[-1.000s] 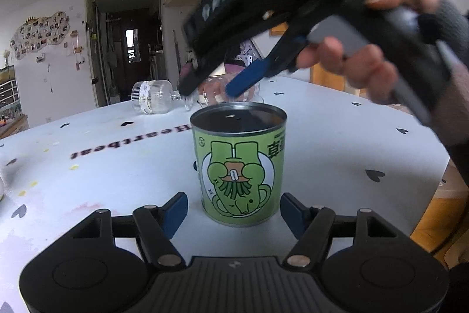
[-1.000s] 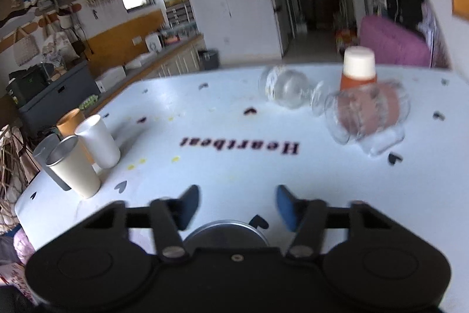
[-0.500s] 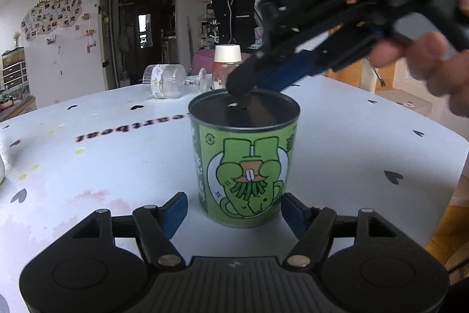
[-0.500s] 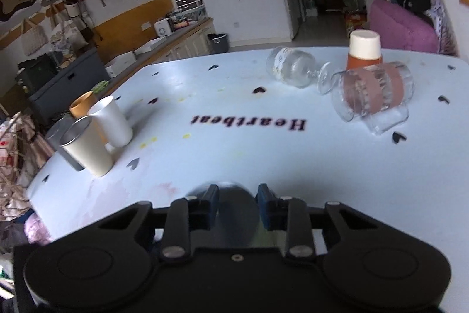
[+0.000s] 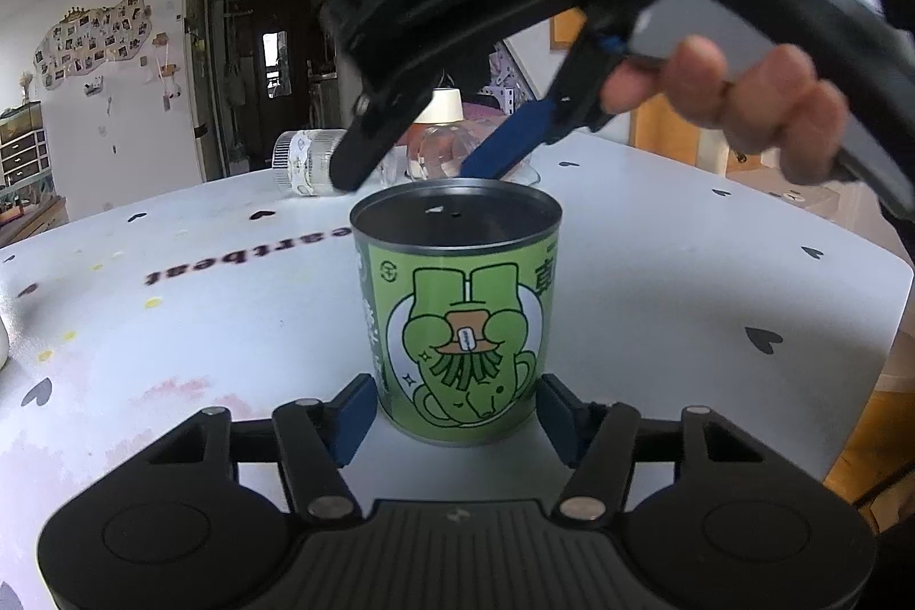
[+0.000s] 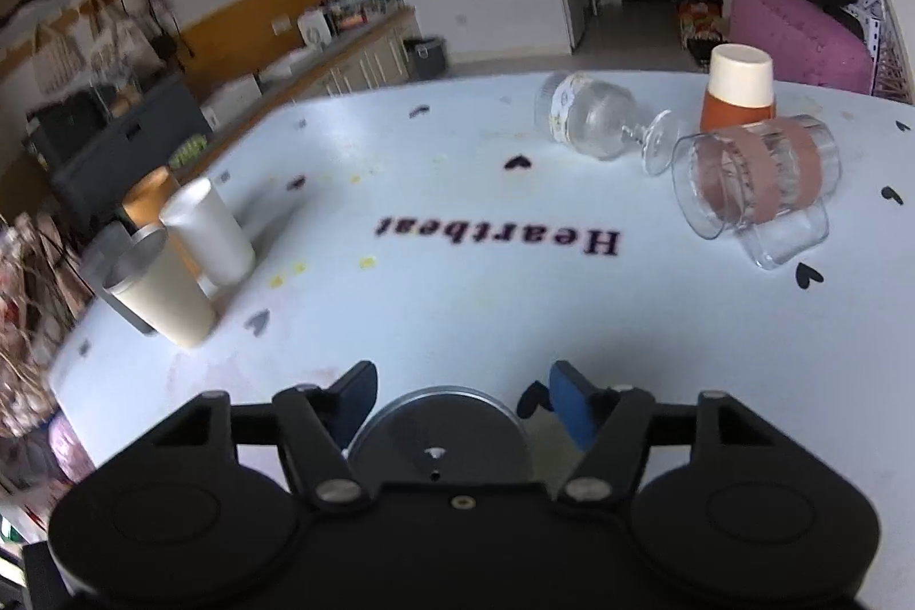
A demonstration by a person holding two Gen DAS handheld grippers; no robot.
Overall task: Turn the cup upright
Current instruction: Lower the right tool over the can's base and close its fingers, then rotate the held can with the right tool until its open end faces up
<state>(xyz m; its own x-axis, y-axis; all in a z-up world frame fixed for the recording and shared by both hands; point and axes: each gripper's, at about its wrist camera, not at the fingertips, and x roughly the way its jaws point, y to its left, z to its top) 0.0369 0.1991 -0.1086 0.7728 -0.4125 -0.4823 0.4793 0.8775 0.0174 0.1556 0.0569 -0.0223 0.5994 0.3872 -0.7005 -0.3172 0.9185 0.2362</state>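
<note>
Cup (image 5: 457, 324) inverted | left fingers (image 5: 351, 415) spread flanking it | right fingers (image 6: 572, 407) spread above, angled down

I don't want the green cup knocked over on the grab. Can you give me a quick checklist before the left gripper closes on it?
1. green cup between the left gripper fingers: ok.
2. Left gripper open wide enough: ok, gaps on both sides.
3. Cup still upside down, print inverted, closed base on top: ok, flip needed.
4. Right gripper clear of the cup: not ok, open and hovering just over the base.
5. Table free beside the cup: ok.
6. Cup empty inside: cannot tell.
</note>
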